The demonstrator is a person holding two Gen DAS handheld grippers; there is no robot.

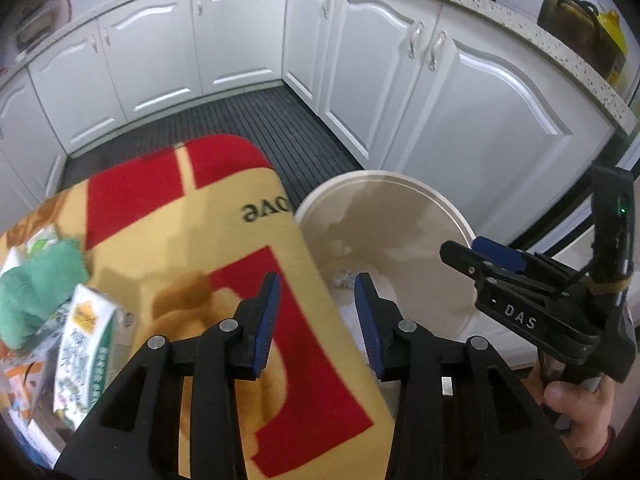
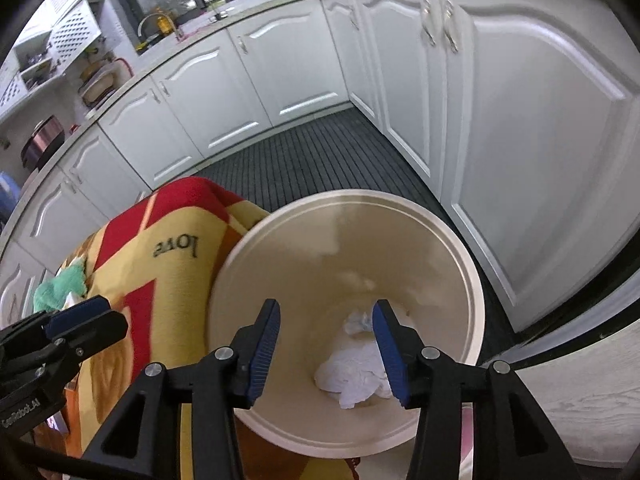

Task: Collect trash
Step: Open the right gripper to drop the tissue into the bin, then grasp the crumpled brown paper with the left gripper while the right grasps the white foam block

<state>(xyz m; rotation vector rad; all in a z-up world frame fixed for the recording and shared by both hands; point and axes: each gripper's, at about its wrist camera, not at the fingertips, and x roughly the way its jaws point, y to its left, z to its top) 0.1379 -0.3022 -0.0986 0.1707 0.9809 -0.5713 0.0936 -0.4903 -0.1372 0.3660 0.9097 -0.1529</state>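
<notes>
Your right gripper (image 2: 326,350) hangs over the waste bin (image 2: 478,304), which holds crumpled tissue (image 2: 354,376). Left of the bin lies a blanket-covered surface (image 1: 224,248) carrying a carton (image 1: 82,344) and a cloth (image 1: 38,284). Your left gripper (image 1: 316,326) straddles its edge. Cabinets (image 2: 520,120) stand behind.

Right gripper (image 2: 326,344): black frame, blue pads, jaws apart with nothing between them, poised over the bin's mouth.
Waste bin (image 2: 476,280): round, cream, open-topped; standing on the floor.
Crumpled white paper (image 2: 356,376): lying at the bin's bottom (several wads, count unclear).
Blanket (image 2: 160,272): red and tan, printed "love", touching the bin's left rim.
Green cloth (image 2: 60,288): on the blanket's far left.
Left gripper (image 2: 80,324): at the left edge, over the blanket.
White cabinets (image 2: 520,120): lining a dark ribbed floor mat (image 2: 312,160).
</notes>
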